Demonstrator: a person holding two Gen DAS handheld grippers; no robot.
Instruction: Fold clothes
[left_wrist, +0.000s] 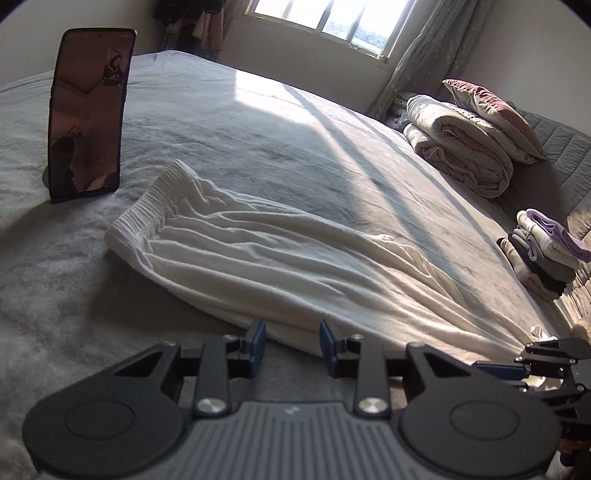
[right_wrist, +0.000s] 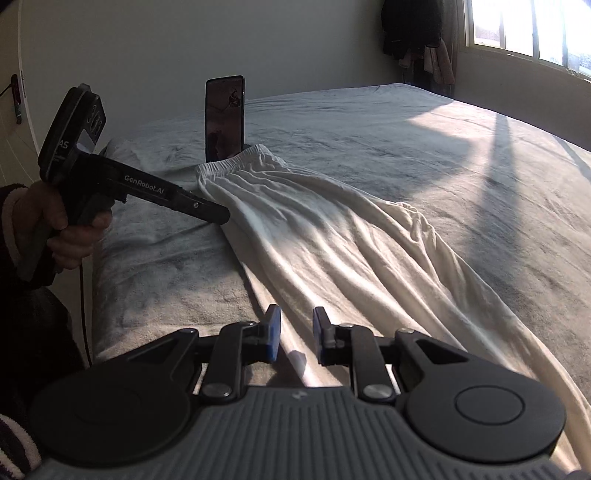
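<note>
**White trousers laid out long on the bed, no cross fold made yet**

Progress, near to far
- Left gripper (left_wrist: 291, 345): fingers part open, a clear gap between them. They straddle the near long edge of the white trousers (left_wrist: 258, 254). Cannot tell whether the pads actually pinch cloth.
- Right gripper (right_wrist: 295, 332): fingers narrowly apart, leg-end cloth in and under the gap. The creases run together toward its tip, so I judge that it grips the hem end.
- The trousers stretch away from both pairs of fingers across the grey bed (left_wrist: 74, 295), flat and apparently leg on leg. The elastic waistband lies at the far end.
- Beyond the waistband a phone (left_wrist: 88, 114) stands upright.
- Well off to the right of the left fingers sits a pile of folded clothes (left_wrist: 543, 254); I take that as work already done.
- Judgement: this garment is smoothed but not shortened. Bringing hem to waistband, then stacking it, remains.

What each view adds
- The left wrist view alone shows the folded pile, and further off the rolled quilt (left_wrist: 461, 147) and the pillow (left_wrist: 495, 110). It also shows the right gripper side-on at the bunched hem.
- The right wrist view alone shows the person's hand (right_wrist: 55, 221) on the left gripper's handle. There its tip meets the trousers' edge about midway along, short of the waistband.
</note>
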